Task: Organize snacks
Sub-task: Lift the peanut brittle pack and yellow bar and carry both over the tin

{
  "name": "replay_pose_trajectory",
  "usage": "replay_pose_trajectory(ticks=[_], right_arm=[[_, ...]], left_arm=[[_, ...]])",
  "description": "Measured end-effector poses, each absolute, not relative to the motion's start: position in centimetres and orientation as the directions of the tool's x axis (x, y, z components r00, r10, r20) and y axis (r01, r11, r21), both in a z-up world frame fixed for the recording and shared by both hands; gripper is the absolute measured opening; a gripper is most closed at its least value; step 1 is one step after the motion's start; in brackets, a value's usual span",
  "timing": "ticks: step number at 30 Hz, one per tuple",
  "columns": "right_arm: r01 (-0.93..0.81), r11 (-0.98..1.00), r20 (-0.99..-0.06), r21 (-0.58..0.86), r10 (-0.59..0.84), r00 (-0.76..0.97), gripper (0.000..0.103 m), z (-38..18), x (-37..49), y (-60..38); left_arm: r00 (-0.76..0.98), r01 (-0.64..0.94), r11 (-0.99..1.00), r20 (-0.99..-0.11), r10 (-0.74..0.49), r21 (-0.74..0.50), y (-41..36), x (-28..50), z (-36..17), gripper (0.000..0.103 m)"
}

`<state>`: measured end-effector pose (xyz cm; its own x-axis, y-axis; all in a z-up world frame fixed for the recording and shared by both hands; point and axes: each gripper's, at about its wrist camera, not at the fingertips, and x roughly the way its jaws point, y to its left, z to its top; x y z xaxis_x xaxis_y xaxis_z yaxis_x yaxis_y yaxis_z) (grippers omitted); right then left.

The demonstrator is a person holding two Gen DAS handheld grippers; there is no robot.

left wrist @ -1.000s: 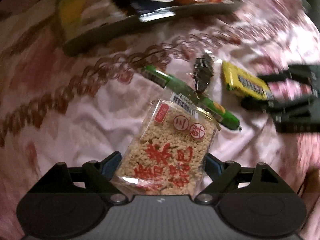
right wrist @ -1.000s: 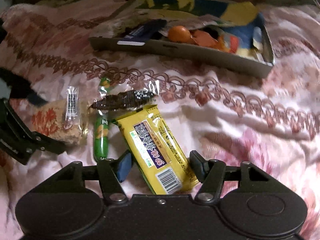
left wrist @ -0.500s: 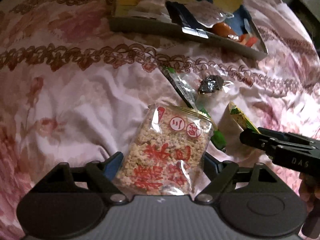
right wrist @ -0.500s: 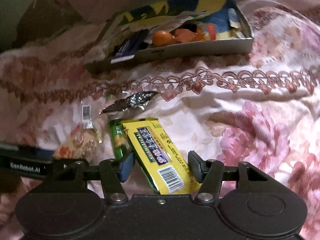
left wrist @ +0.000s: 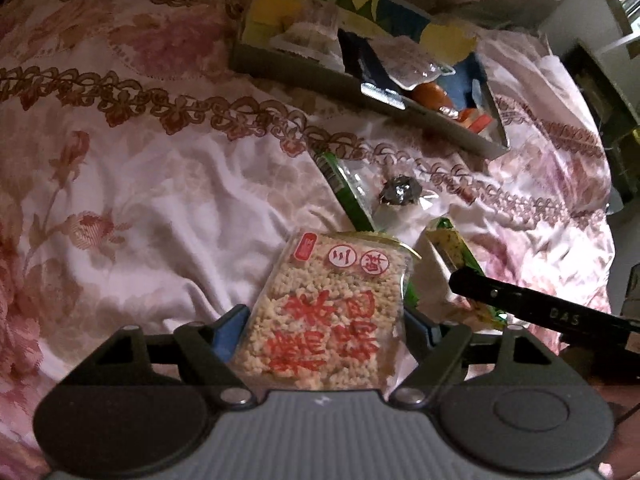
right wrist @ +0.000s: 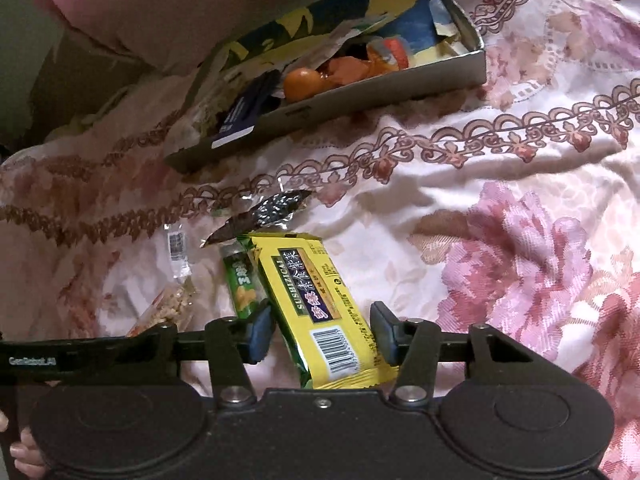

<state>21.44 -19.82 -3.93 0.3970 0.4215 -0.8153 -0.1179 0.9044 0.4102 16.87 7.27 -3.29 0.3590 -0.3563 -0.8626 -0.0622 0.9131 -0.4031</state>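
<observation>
My left gripper (left wrist: 326, 330) is shut on a clear packet of puffed rice cake (left wrist: 332, 312) with red characters, held just above the bedspread. My right gripper (right wrist: 322, 330) is shut on a yellow snack packet (right wrist: 320, 300) with a barcode; this packet also shows in the left wrist view (left wrist: 456, 256). A green snack stick (right wrist: 242, 284) lies beside the yellow packet, also visible in the left wrist view (left wrist: 346, 190). A dark foil-wrapped candy (right wrist: 268, 210) lies behind it. The grey snack tray (right wrist: 400, 84) with several snacks stands further back.
Everything rests on a pink floral bedspread (right wrist: 520, 220) with a brown lace band. The tray holds an orange ball (right wrist: 302, 80), a dark blue packet (right wrist: 240, 112) and clear wrappers. The right gripper's black body (left wrist: 560, 316) crosses the left wrist view at lower right.
Both grippers have lifted and tilted with their packets, the two now close side by side. The tray has shifted upward and rightward in both views.
</observation>
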Motion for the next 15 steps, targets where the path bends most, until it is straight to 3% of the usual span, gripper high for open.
replay_pose_trajectory(ticks=[15], right_arm=[[0.03, 0.836, -0.763, 0.549, 0.486, 0.427, 0.048, -4.3, 22.2, -22.2]], left_arm=[[0.349, -0.089, 0.866, -0.83, -0.435, -0.492, 7.8, 16.9, -3.9, 0.081]])
